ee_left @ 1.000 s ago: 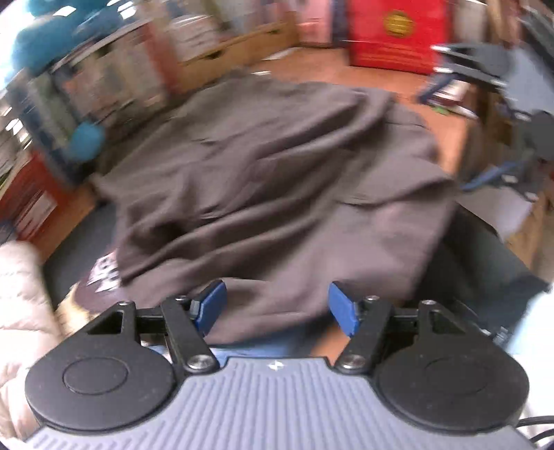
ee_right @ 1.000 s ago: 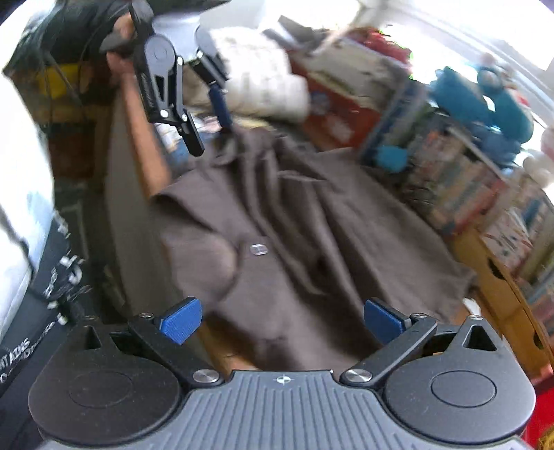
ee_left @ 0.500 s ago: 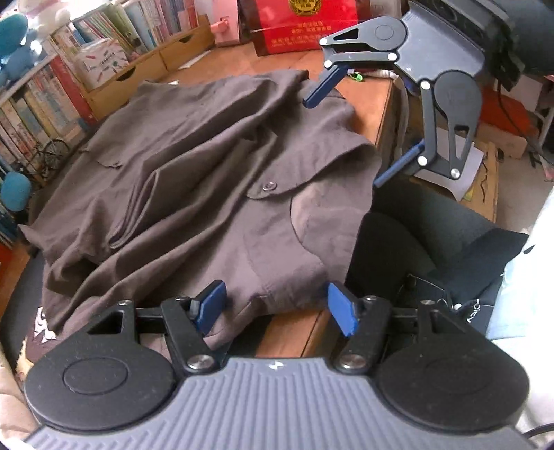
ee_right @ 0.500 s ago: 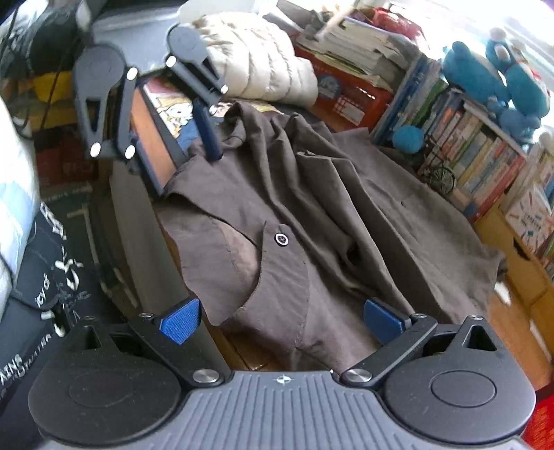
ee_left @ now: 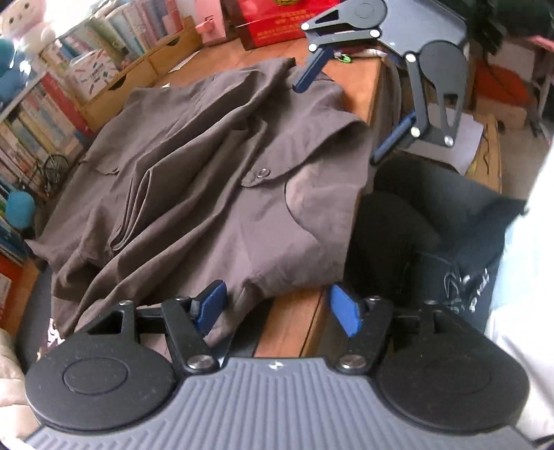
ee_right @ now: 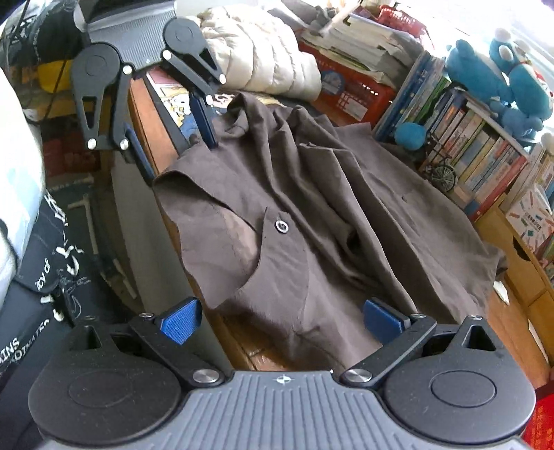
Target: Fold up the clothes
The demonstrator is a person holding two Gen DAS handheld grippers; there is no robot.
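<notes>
A brown button-up shirt (ee_left: 207,194) (ee_right: 329,214) lies rumpled on the wooden table (ee_left: 294,329), one edge hanging over the near side. My left gripper (ee_left: 277,308) hovers at one end of that edge. Its jaws are opening, and fabric lies below the gap without either pad pressing on it. The right wrist view shows this left gripper (ee_right: 173,142) straddling the table's edge at the far corner. My right gripper (ee_right: 282,320) stands wide open over the other end of the edge, holding nothing. The left wrist view shows this right gripper (ee_left: 349,107) there.
Bookshelves (ee_right: 484,166) with blue plush toys (ee_right: 498,76) line the far side. A white puffy jacket (ee_right: 270,59) lies at one end, a red box (ee_left: 277,20) and wooden drawers (ee_left: 138,76) at the other. The person's dark trousers (ee_left: 415,225) are beside the near edge.
The left gripper has dropped and rolled to the shirt's near edge; its view went from blurred to steady. The right gripper has hardly moved. The shirt lies as before, ungripped.
</notes>
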